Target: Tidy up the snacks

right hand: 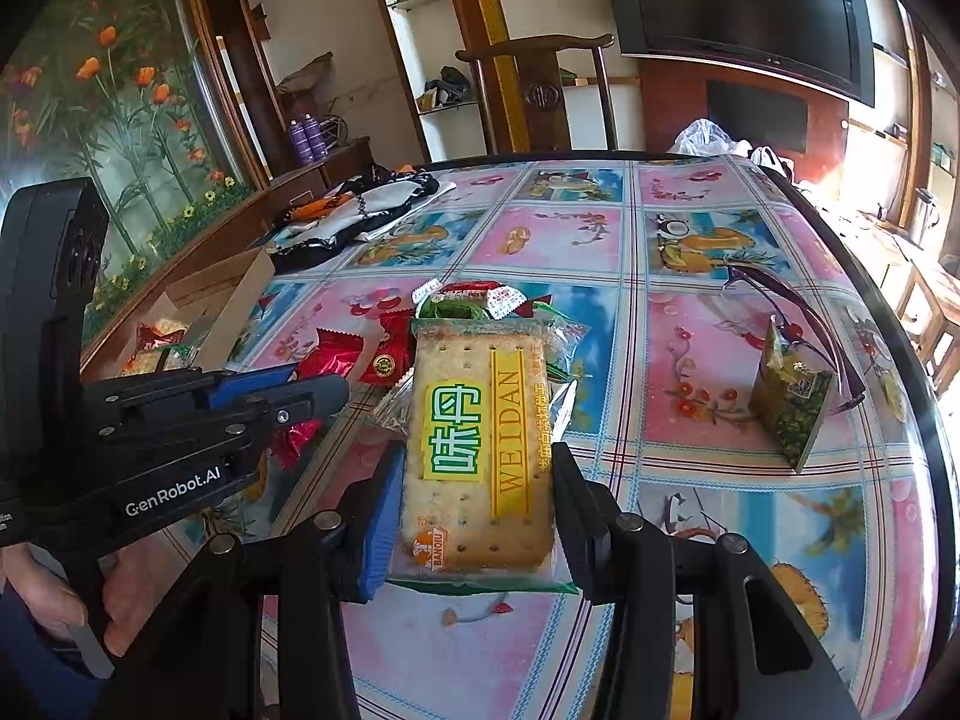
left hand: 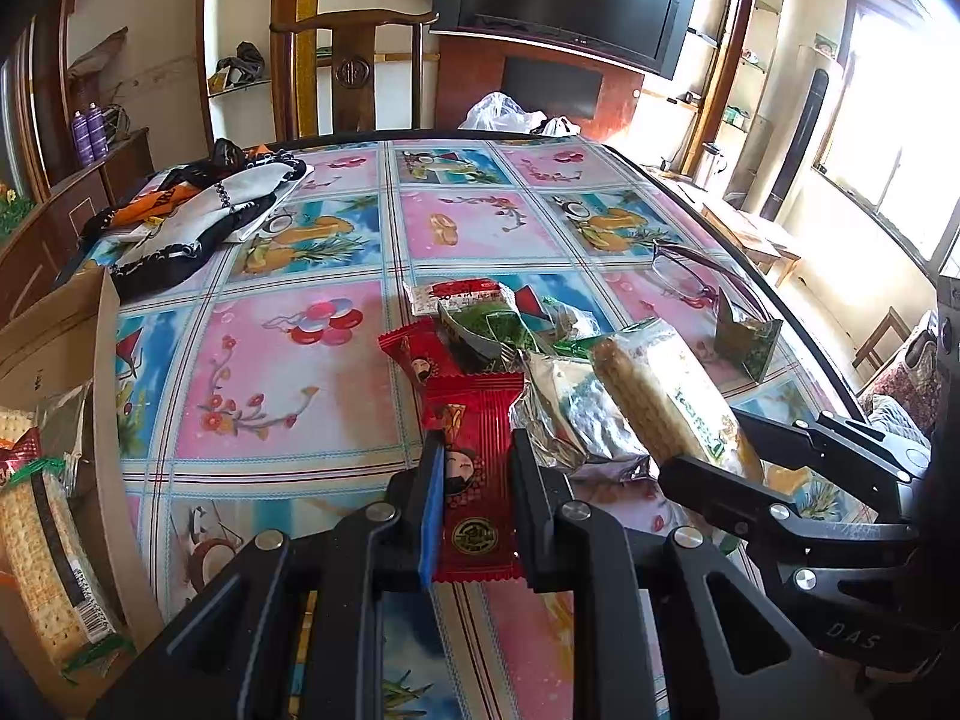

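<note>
Both tools were loaded at the near edge of the table (left hand: 336, 360). The left gripper (left hand: 474, 504) had its jaws drawn narrow, pinched on a red snack packet (left hand: 471, 450) with a cartoon face printed on it. The right gripper (right hand: 477, 498) was clamped across a cracker pack (right hand: 477, 450), green and yellow label reading WEIDAN, one jaw on each long side. Just beyond them the pile of snacks (left hand: 498, 324) sat mid-table on the fruit-patterned cloth: another red packet, green wrappers, a foil packet, a red-and-white one at the far end. One green pouch (right hand: 789, 402) stood apart to the right, beside a pair of glasses (right hand: 798, 306). At the left edge a cardboard box (left hand: 54, 330) lay open, and a cracker pack plus some red and green wrappers already showed inside it. Judgement: sorting was partly done, the box being the likely destination. These two packets had yet to go in, then the pile and the stray pouch. A bundle of patterned cloth (left hand: 198, 222) lay far left, apparently not part of the job.
</note>
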`<state>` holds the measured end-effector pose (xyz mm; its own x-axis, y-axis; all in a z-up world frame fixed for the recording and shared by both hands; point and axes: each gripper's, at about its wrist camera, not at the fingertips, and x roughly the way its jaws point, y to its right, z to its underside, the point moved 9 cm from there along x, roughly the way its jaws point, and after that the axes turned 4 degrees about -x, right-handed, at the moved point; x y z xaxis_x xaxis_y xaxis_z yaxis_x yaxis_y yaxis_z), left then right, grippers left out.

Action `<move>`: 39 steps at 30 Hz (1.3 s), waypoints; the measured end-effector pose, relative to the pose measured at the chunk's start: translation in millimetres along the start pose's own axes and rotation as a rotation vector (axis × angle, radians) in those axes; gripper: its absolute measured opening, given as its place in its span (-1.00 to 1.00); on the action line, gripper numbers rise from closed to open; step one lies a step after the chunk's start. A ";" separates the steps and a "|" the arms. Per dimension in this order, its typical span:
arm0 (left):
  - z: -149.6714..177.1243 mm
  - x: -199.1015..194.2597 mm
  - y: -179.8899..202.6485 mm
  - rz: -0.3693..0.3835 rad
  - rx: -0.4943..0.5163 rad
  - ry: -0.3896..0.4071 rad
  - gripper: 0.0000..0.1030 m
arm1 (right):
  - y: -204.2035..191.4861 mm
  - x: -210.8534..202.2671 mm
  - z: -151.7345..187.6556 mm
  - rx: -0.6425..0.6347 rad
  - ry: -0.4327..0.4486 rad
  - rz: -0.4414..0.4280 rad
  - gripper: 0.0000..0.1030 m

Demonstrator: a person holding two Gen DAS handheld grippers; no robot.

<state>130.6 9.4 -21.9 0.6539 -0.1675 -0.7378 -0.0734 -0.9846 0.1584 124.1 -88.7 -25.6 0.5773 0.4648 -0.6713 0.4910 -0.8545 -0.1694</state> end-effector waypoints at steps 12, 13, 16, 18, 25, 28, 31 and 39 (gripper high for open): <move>-3.8 -5.6 -4.1 0.004 -0.018 0.012 -0.63 | -0.4 -0.1 0.3 0.000 0.002 -0.001 -0.04; -4.6 -6.4 -5.5 0.004 -0.021 0.015 -0.63 | -1.1 -0.5 -0.2 -0.002 0.003 -0.004 -0.04; -6.9 -10.2 -9.2 0.006 -0.031 0.025 -0.63 | -2.6 -1.4 -0.7 -0.004 0.007 -0.004 -0.04; -8.9 -14.6 -12.1 0.007 -0.042 0.036 -0.63 | -3.6 -2.3 -1.4 -0.005 0.009 -0.006 -0.04; -17.0 -40.5 -32.2 0.004 -0.079 0.101 -0.63 | -5.9 -3.5 -3.5 0.005 0.023 -0.006 -0.04; -19.5 -49.2 -47.1 0.008 -0.115 0.119 -0.63 | -10.6 -0.5 -3.5 0.022 0.018 -0.021 -0.04; -20.3 -56.4 -63.0 0.003 -0.152 0.132 -0.63 | -21.6 1.0 -5.7 0.015 0.023 -0.030 -0.04; -20.1 -78.8 -103.4 -0.037 -0.229 0.190 -0.63 | -74.6 10.5 -13.8 0.009 0.038 -0.116 -0.03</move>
<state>101.8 125.4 33.1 0.7839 -0.0979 -0.6132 0.1107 -0.9496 0.2932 102.6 -16.8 -10.1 0.5413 0.5691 -0.6190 0.5503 -0.7964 -0.2509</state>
